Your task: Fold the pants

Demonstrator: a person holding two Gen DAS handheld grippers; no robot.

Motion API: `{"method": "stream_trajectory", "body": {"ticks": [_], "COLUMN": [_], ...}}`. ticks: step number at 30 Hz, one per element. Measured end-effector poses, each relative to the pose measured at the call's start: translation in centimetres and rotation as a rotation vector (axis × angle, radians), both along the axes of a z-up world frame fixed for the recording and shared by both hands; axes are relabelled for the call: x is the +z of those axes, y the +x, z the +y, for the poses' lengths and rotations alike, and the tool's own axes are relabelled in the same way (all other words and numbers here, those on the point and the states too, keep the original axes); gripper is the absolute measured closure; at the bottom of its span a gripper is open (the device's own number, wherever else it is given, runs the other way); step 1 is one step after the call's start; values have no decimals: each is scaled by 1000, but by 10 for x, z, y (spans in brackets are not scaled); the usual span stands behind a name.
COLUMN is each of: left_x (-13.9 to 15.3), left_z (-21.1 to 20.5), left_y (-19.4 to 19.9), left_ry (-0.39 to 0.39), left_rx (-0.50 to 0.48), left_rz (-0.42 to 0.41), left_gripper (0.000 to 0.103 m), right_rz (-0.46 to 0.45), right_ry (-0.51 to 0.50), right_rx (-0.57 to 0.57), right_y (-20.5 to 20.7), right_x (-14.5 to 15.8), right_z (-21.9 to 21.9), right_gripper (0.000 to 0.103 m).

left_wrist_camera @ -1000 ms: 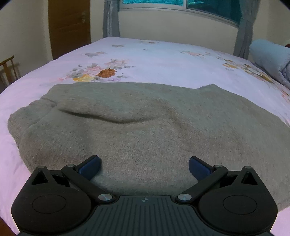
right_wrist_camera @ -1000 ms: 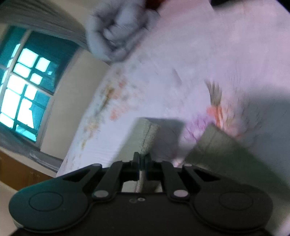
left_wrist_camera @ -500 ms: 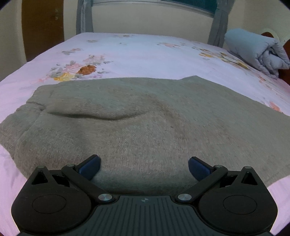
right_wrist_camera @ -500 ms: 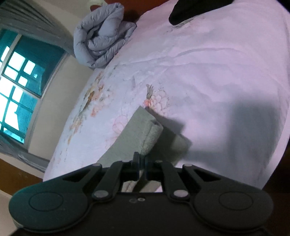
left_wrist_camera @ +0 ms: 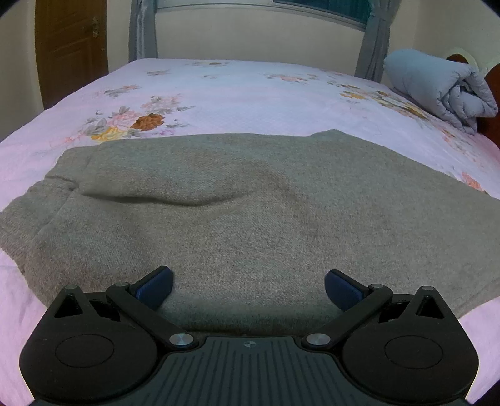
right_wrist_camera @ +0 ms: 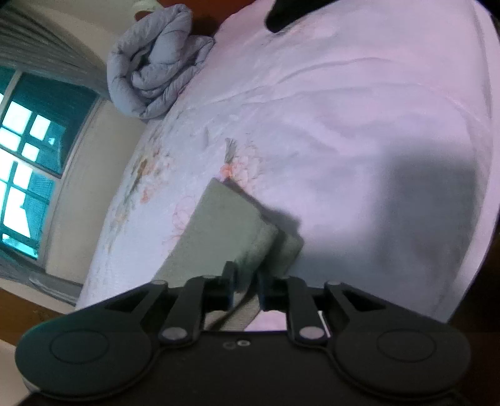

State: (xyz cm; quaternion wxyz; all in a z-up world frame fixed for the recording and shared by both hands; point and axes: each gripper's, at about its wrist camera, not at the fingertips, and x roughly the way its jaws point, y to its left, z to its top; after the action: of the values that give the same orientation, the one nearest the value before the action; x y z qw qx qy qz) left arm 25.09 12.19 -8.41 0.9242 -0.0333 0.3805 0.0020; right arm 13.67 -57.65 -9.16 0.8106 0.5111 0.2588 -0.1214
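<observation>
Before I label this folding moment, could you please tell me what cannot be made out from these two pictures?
- Pants, left wrist view: near edge hidden behind the open left claw; right end cut off by the frame.
- Right wrist view: the opening right claw blocks how the cloth lies between its pads.
- Dark object, right wrist view: cut off at the top, unidentifiable.

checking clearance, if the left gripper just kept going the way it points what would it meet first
Most likely the grey pants, spread flat on the bed right ahead of the open left gripper. Nothing shows between its fingers and the fabric, though depth is hard to judge.
</observation>
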Motion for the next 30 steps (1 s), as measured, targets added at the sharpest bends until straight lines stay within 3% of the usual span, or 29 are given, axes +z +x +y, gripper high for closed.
{"method": "stream_trajectory", "body": {"ticks": [1, 2, 9, 13, 14, 15, 16, 17, 20, 22, 23, 27, 30], "left_x": [0, 0, -1, 0, 0, 0, 0, -1, -1, 0, 0, 1, 1], "left_z": [0, -1, -4, -4, -5, -5, -5, -4, -4, -2, -1, 2, 4], "left_y": [0, -1, -1, -1, -1, -1, 0, 0, 0, 1, 1, -1, -2], "left_ry": [0, 1, 12, 12, 12, 12, 12, 12, 14, 11, 8, -3, -10], "left_rx": [-1, 0, 5, 5, 5, 5, 4, 3, -11, -28, -34, -73, -82], "left_rz": [-1, -2, -7, -4, -3, -3, -3, -4, 0, 3, 4, 7, 8], "left_gripper": [0, 0, 0, 0, 0, 0, 0, 0, 0, 0, 0, 0, 0], "right_rz": [-40, -50, -80, -32, -14, 2, 9, 6, -135, -181, -155, 45, 2], "right_ry": [23, 13, 130, 193, 201, 186, 133, 59, -207, -396, -455, -276, -177], "right_rx": [-24, -47, -86, -77, -73, -71, -52, -19, 103, 162, 176, 154, 99], "right_y": [-10, -19, -29, -9, -4, 1, 7, 12, 17, 12, 13, 30, 28], "right_x": [2, 5, -9, -22, -26, -25, -18, -5, 59, 85, 83, 2, -15], "right_z": [-3, -5, -16, -15, -14, -13, -10, -6, 11, 23, 23, -15, -19], "right_gripper": [81, 77, 75, 66, 66, 73, 96, 97, 98, 98, 99, 99, 99]}}
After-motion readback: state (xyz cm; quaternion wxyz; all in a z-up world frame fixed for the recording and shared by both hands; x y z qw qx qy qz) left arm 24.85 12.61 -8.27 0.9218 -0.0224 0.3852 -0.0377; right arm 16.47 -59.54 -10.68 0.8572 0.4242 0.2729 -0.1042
